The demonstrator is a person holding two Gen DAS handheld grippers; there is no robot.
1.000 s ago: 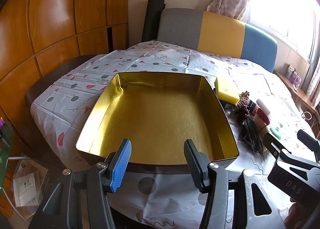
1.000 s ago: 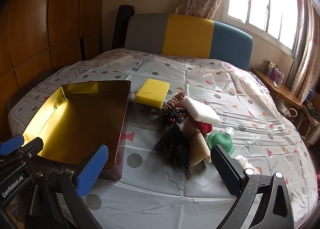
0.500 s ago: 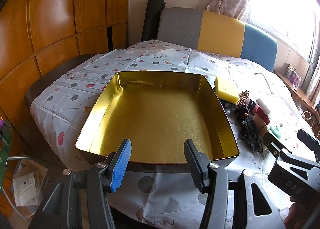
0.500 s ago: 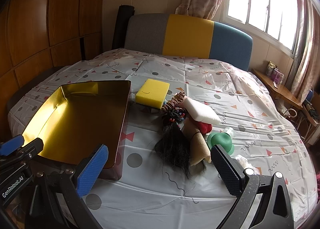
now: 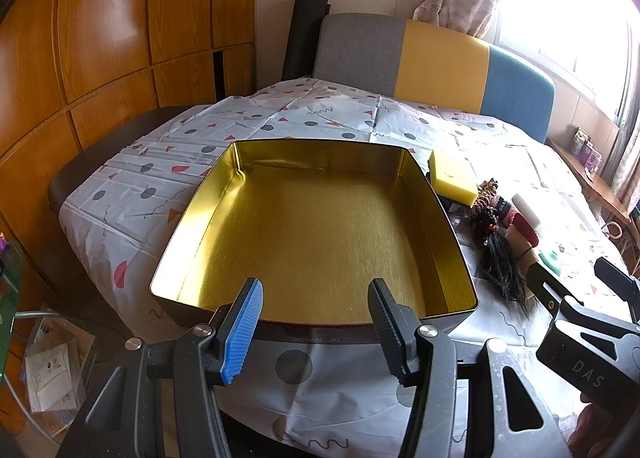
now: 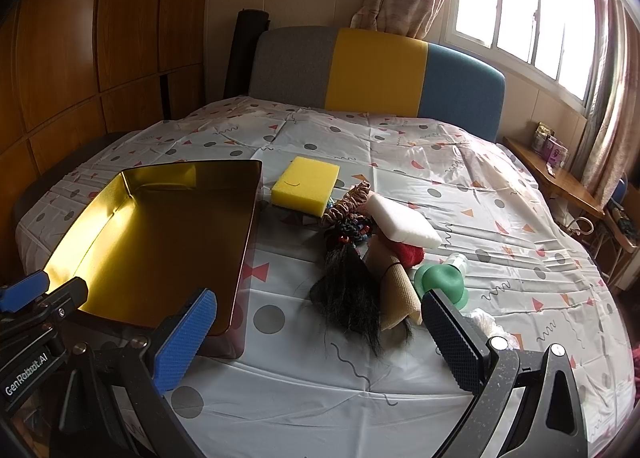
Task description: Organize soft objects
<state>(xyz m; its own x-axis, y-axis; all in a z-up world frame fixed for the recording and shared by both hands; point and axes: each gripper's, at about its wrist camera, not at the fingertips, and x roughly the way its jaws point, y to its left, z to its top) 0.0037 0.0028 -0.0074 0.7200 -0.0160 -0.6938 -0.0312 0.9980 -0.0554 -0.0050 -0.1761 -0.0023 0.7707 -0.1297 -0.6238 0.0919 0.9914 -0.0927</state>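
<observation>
We hold the left gripper (image 5: 316, 324) open, empty, over the gold tin's (image 5: 320, 230) near rim. Right gripper (image 6: 320, 338) spread wide, empty, facing the soft pile: yellow sponge (image 6: 306, 186), black hairpiece (image 6: 352, 294), white foam block (image 6: 402, 224), right of the tin.

Tin (image 6: 120, 194) left on bed (image 6: 400, 146), sponge (image 6: 306, 186) beside it, pile (image 6: 368, 254) right.

Tricolour headboard (image 6: 376, 70), patterned bedsheet (image 6: 460, 178)
</observation>
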